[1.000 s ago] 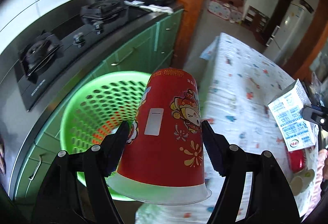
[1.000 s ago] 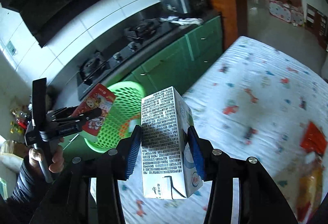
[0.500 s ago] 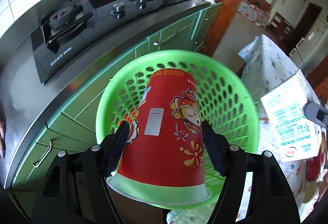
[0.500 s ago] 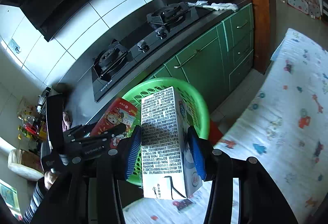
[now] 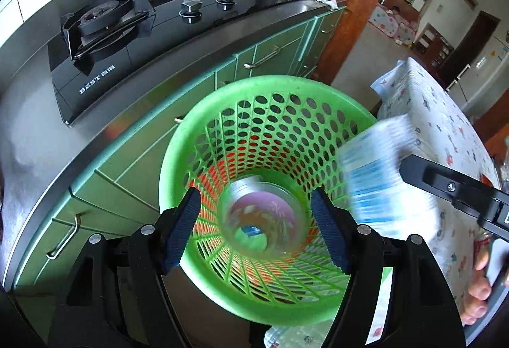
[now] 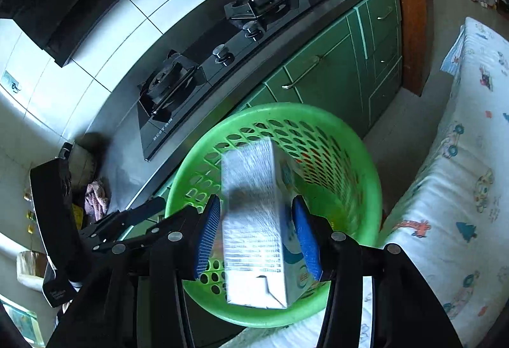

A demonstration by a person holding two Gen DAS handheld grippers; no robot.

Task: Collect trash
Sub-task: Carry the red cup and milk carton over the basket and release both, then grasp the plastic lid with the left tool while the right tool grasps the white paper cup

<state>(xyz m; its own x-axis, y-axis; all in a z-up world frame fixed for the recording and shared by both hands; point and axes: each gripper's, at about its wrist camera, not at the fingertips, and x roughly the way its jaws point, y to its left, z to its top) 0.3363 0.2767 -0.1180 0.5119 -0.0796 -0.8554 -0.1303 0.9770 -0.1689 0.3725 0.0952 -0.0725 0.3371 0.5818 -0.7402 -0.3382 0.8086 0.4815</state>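
A: Step in hand was the drop into the green perforated basket (image 5: 254, 99). Left gripper (image 5: 254, 230) sat right over the mouth, fingers spread wide, nothing between the pads. The paper cup (image 5: 264, 220) was blurred and deep in the basket, apart from both pads, so I'd call it released and falling or just landed.

B: And the right?

A: Right gripper (image 6: 256, 239) was over the near side of the same basket, blue pads (image 6: 206, 233) set just wider than the milk carton (image 6: 254, 227). Carton was motion-blurred, upright and slightly tilted. Contact: can't tell. Looked like it was slipping out.

B: How to do it well?

A: My read: keep both tools centred over the opening, not the rim, and open fully so the carton doesn't snag on a pad. The carton's the risk, since it's tall and was near the rim on the table (image 6: 470, 188) side.

B: Pose?

A: Both pointed steeply down into the basket, side by side, left tool's handle at left in the right view. Basket stood between the green cabinets (image 5: 133, 163) under the gas hob (image 5: 133, 23) and the table at right.
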